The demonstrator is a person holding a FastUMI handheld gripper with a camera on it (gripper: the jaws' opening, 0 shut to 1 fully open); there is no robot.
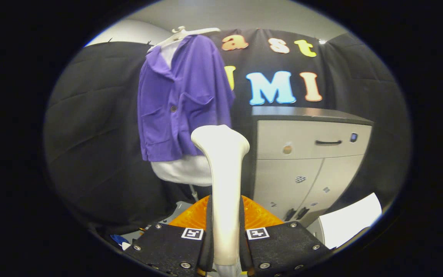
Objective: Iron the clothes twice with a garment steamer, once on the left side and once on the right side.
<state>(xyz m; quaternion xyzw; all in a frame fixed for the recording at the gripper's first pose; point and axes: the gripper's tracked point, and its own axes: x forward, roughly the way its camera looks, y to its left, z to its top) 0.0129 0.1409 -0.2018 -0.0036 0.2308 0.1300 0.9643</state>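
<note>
Gripper view: your gripper point(225, 231) is closed down on the steamer point(223, 181), both fingers pressing its handle from either side, so the grip is already made. The steamer stands upright between the fingers, its flared head at 12 o'clock from them, facing away from you.

The shirt point(181, 104) hangs on a hanger point(185, 34) at about 11 o'clock from the steamer head, beyond it and apart from it, with no contact yet. A white garment point(185, 169) shows under its hem and at the collar. At 2 o'clock sits a cabinet point(306, 157), with a white sheet point(350, 223) at 4 o'clock near the fingers.

Handling, as a judgement: the steamer body looks hard, smooth and a bit slippery, top-heavy at the head, so hold low on the handle where you have it and keep it squeezed. The shirt is soft and light, hanging free, so it will likely swing or bunch if you push; stroke lightly downward.

Hard to tell:
- the steamer's face and steam holes point away from you
- its base and any cord are cut off below the fingers
- the shirt's right lower part is hidden behind the steamer head
- what the hanger hangs from is unclear
- small items on the floor at 8 o'clock are too small to name
</note>
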